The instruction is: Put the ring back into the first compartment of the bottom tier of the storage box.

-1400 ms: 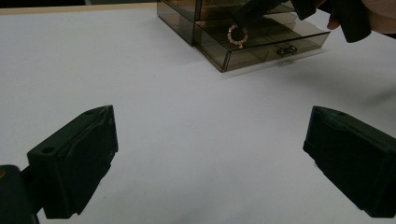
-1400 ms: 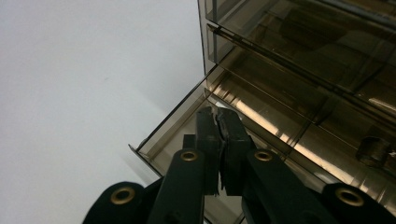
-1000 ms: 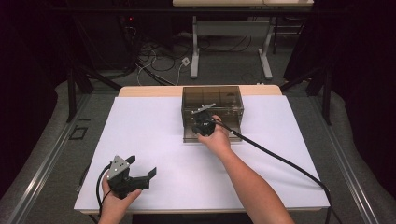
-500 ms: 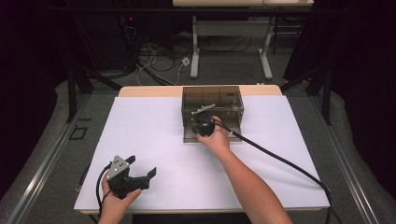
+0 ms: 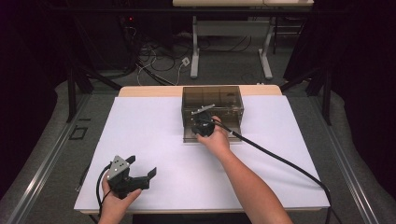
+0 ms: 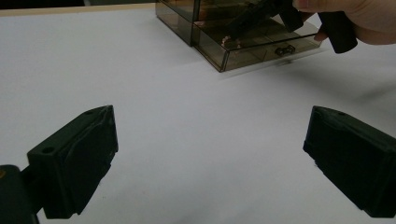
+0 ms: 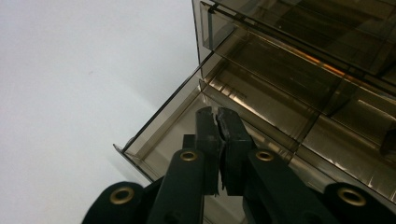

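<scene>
Right claw closed, nothing seen gripped, tips set inside pulled-out drawer of smoked plastic box at worktop far centre. Left claw open, idle, well apart at near-left

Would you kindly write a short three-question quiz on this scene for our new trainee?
1. True or false: the left gripper has its jaws wide apart.
2. Where do the right gripper's tips point? A) at bare tabletop B) into the pulled-out drawer of the smoky box C) at the floor
3. Fill in: the left gripper hovers over the ___ table cover.

Key: 1 true, with nothing between the jaws. 2 B; the jaws are pressed together above the drawer's front part. 3 white.
</scene>
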A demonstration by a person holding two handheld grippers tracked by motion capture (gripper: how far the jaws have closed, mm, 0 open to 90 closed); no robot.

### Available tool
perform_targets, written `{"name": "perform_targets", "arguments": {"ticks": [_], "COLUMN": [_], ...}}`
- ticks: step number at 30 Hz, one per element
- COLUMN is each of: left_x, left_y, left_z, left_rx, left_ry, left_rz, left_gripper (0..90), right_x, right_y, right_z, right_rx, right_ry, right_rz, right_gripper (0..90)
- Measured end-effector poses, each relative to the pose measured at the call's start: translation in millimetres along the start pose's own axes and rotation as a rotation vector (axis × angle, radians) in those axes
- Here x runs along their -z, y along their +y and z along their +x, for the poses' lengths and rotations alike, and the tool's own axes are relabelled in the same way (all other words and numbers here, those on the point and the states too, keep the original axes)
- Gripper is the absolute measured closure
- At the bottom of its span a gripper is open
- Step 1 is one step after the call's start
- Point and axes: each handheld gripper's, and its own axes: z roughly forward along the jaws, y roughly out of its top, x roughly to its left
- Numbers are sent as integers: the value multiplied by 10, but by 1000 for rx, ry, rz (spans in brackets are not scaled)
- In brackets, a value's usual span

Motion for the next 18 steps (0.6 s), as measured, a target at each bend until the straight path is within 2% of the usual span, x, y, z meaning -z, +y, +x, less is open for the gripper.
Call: {"name": "perform_targets", "arguments": {"ticks": [14,15,16,17,18], "left_x": [-6,-4,-6,-8,-9], "left_y": [-2,-1,-1,-1,-2], "left_z": [-2,0,-1,-4,-5], "left_rx": [3,-2,-3,-1,-1], "left_ry": [-1,1,0,0,-1], "left_rz": [0,3,3,0,0], "left_gripper": [29,29,29,29,29], "right_x": [19,13,-7,21,33], "right_y": [4,1,-7,1,5], "right_z": [1,8,11,14,15], "right_rx": [29,23,20,21,25], "right_ry": [-6,2,7,7,8], "right_rz": [-24,-41,-83,-52,-48], "right_gripper": [736,727,720,708,702]}}
